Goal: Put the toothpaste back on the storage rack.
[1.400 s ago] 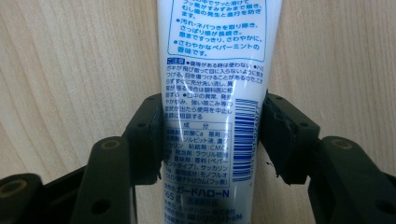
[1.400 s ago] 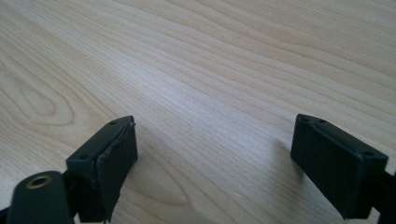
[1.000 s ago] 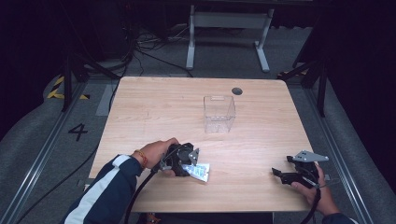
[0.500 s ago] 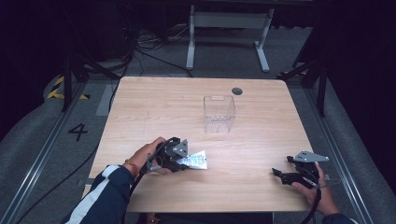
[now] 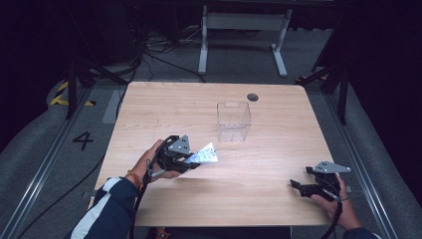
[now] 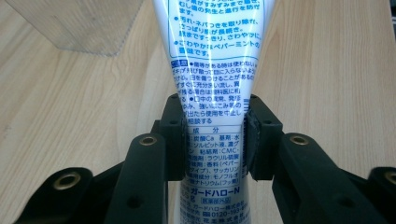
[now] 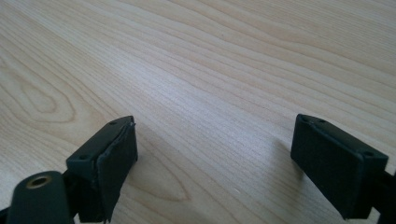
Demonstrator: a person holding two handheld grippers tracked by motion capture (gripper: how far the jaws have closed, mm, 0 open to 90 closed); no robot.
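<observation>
Your left gripper [image 6: 212, 135] has its fingers [image 6: 170, 135] clamped on a white toothpaste tube [image 6: 212, 60] printed in blue Japanese, "CMC" legible among it; the tube runs forward from between them, above the table [image 5: 268, 164]. Your right gripper [image 7: 212, 154] rests near the table's right front, fingers [image 7: 109, 158] spread wide apart over bare wood. Farther off stands a clear plastic box [image 5: 233, 121].

Clear box [image 5: 233, 121] stands mid-table [image 5: 278, 149]; elsewhere open.
</observation>
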